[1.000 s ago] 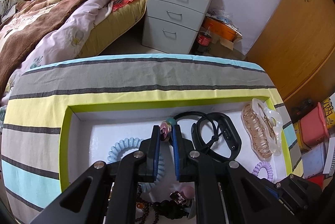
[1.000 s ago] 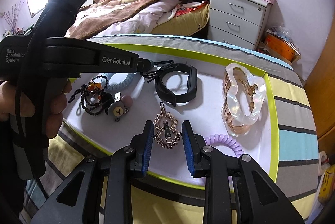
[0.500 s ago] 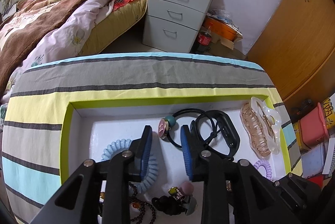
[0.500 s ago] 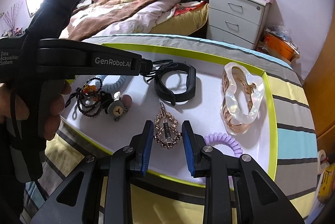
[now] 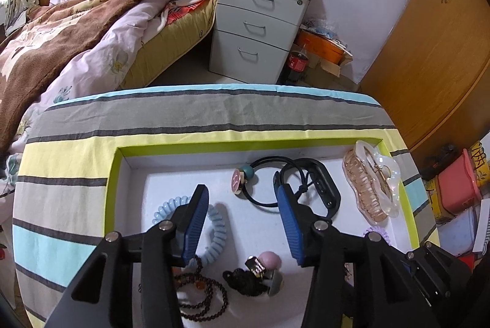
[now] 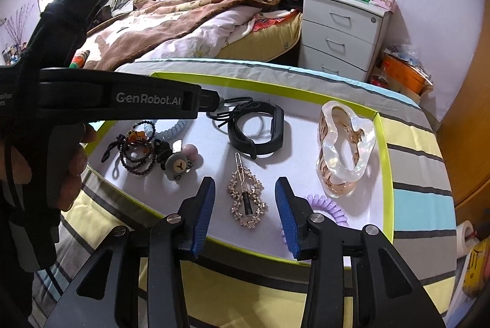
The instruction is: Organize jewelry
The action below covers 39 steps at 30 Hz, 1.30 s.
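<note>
Squarely between right gripper [image 6: 245,207] pads, just opened and gripping nothing: rose-gold crystal hair clip [image 6: 246,199] on white tray [image 6: 306,168], long axis running straight ahead. Left gripper [image 5: 242,217] likewise just opened, empty.

The tray [image 5: 111,174] is lime-rimmed with a white floor, on a cloth [image 5: 214,116] striped grey, yellow and pale blue. Inside lie a black band [image 6: 260,131], a lilac coil tie [image 6: 329,207] and a pearly pink claw clip [image 6: 346,144].

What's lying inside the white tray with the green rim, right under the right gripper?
Under the open right gripper, nothing clamped, lies a rose-gold flower hair clip on the tray floor. A purple spiral hair tie lies beside it, partly covered by the right finger.
</note>
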Motion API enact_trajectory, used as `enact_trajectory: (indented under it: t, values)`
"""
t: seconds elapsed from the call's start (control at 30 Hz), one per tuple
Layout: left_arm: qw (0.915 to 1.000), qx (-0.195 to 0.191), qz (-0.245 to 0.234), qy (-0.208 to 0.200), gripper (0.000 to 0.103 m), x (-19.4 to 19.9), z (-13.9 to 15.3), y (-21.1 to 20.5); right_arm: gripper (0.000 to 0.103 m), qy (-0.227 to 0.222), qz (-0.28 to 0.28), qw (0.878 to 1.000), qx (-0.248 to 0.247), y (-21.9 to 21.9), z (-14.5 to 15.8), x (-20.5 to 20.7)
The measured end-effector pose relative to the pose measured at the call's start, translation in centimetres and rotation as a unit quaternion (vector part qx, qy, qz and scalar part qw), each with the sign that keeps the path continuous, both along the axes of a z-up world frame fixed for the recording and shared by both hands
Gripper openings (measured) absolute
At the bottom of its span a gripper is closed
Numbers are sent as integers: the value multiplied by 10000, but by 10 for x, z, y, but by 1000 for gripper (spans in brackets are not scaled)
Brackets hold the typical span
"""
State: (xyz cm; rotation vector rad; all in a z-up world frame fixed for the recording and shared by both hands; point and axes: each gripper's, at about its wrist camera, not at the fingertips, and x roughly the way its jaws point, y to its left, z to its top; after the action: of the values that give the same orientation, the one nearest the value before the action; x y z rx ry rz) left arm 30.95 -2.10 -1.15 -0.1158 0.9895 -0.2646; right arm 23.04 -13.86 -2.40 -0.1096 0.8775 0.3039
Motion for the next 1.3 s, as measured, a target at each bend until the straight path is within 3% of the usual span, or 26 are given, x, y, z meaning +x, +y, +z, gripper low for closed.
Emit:
enact_trajectory:
  t: [0.57,0.77,1.3]
  values:
    - [9981,135,366,-477,54,-60,34,21,42,-374,-333,9987,-37,-5,23,-34]
    - [9959,265,519,-697,60,-90,44,25,42,-532,-544,9971,-42,-10,32,-50]
    - [9854,977,898,-1063,60,-153,42,12,42,-798,-949,9922,123,-27,44,-87]
